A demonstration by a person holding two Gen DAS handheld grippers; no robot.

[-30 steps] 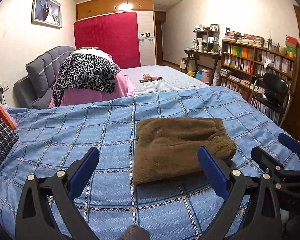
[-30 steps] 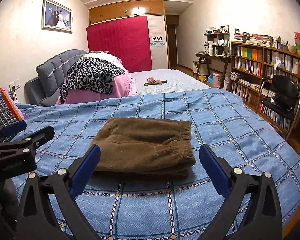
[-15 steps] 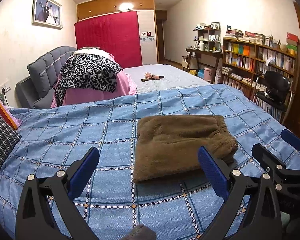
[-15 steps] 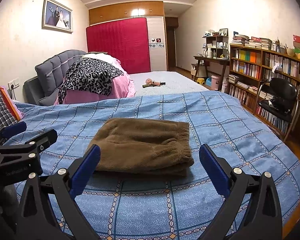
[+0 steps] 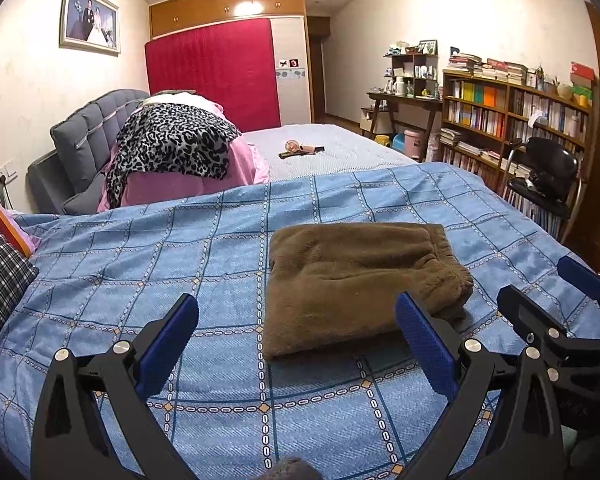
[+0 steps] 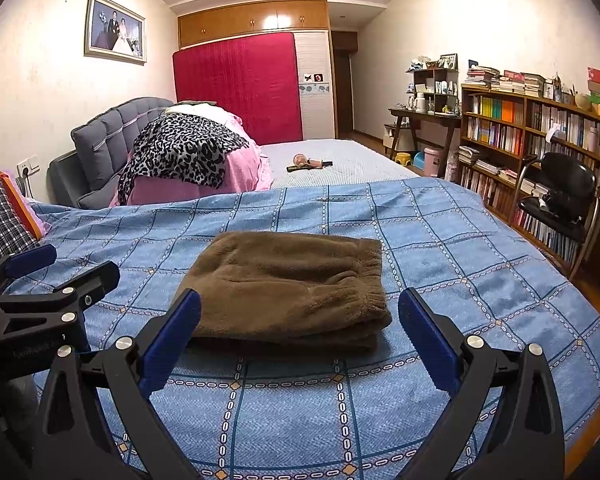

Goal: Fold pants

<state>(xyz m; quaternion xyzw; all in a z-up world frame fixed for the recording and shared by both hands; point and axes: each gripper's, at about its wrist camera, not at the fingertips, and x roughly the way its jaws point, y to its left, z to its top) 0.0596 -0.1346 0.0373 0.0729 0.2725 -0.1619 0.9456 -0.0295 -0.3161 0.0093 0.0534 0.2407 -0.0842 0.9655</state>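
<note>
Both grippers empty, fingers spread wide. Left gripper [image 5: 296, 344] has the pants [image 5: 360, 276] just ahead, off toward its right finger; right gripper [image 6: 300, 340] has them dead ahead betw. its fingers, not touching. Pants look fully folded on the blue bedspread [image 6: 480, 248]. Risk: a finger dipping fwd could snag the fluffy top layer & drag the stack open. Beyond, pink bedding w/ leopard cloth [image 6: 184, 152], well apart.

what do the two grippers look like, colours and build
Both look the same: the left gripper and right gripper have black, angular plastic frames with triangular cut-outs and silver round bolt heads at the joints. Each finger carries a blue pad with a finely ribbed face. No cables, hands or sleeves show. Faint small lettering sits on the left gripper's body, too small to read.
</note>
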